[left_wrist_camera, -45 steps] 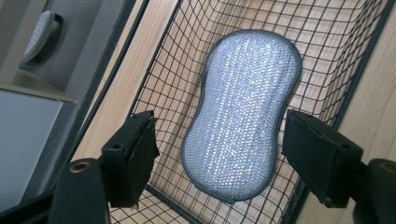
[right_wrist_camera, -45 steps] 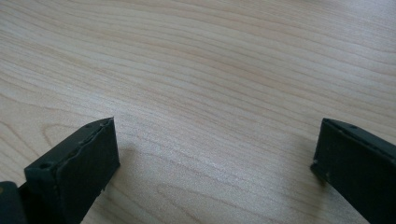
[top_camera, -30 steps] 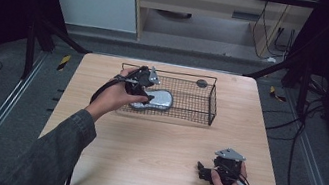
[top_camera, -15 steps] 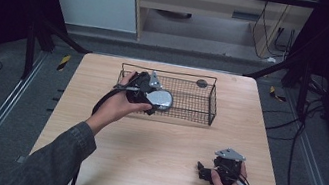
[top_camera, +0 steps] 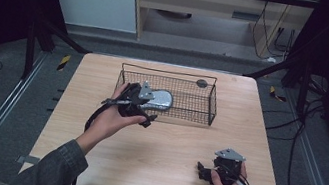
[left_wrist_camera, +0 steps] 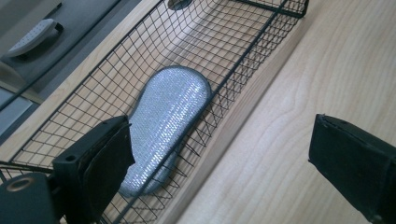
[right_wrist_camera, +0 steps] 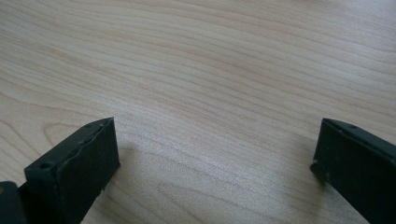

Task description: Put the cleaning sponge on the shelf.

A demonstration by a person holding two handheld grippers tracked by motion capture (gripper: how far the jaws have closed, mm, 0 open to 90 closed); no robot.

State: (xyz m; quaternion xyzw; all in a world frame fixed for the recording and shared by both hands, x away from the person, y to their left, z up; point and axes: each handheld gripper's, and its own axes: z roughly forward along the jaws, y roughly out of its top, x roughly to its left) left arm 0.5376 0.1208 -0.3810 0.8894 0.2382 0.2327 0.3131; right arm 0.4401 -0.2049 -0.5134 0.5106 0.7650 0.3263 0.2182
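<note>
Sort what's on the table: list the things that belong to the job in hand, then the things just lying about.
Job in hand:
- silver pad, lying in the basket
- wire basket
- left gripper, open beside the basket

Lying about:
- right gripper, open, resting on the table
- dark round spot on the table behind the basket

One wire basket (top_camera: 210,111), one silver pad (top_camera: 160,99), two grippers: left gripper (top_camera: 141,111), right gripper (top_camera: 205,173).

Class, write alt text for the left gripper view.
A silvery mesh pad lies flat inside a black wire basket on a wooden table. The left hand-held gripper is open, its jaws apart and holding nothing.
</note>
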